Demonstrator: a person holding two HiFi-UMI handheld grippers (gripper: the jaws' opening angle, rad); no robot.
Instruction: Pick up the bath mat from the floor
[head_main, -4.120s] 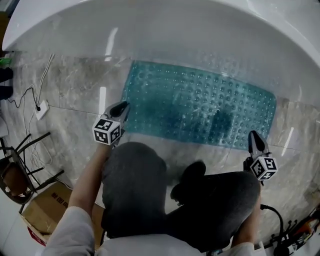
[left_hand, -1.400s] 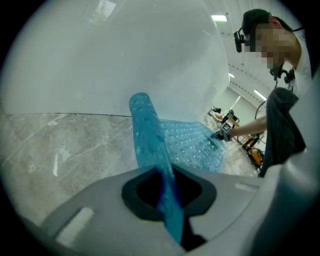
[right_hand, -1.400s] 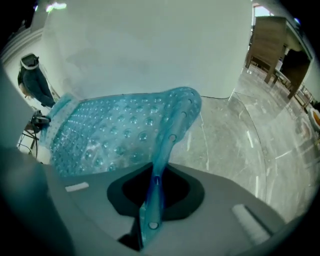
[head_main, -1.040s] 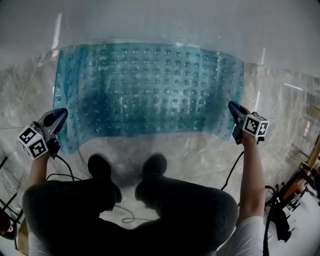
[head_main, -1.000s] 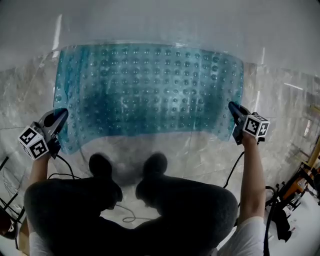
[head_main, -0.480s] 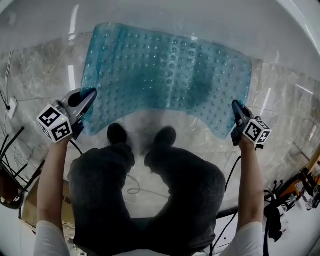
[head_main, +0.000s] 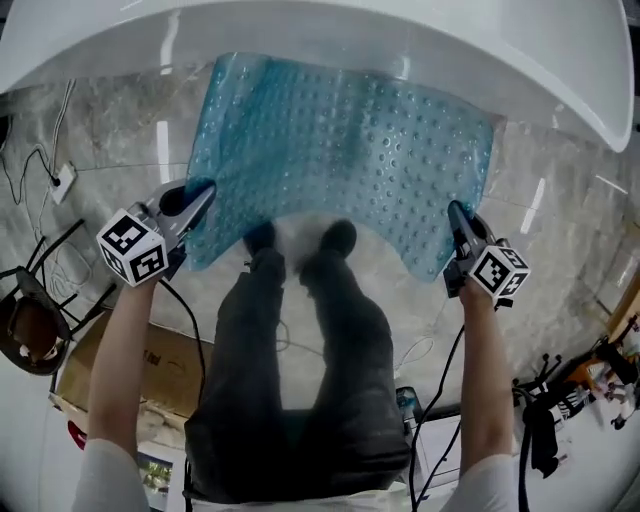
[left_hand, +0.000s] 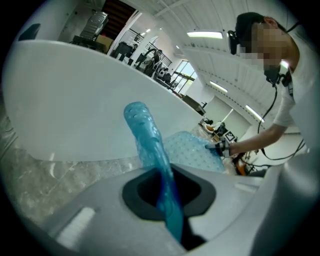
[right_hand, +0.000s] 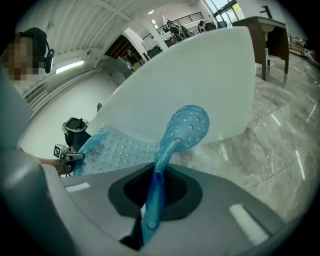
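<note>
The left gripper (head_main: 203, 192) and right gripper (head_main: 455, 214) squeeze the bath mat (head_main: 340, 140) with closed fingers (head_main: 190, 203). It hangs mostly off the floor (head_main: 100, 140).

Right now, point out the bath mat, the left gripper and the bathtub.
bath mat (head_main: 340, 140), head view, middle of its studded surface.
left gripper (head_main: 203, 193), head view, tips clamped on the mat's corner.
bathtub (head_main: 560, 70), head view, its white outer wall.

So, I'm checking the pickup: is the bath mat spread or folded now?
Spread. The bath mat stretches as one sheet between the left hand-held gripper and right hand-held gripper, each shut on a corner.
</note>
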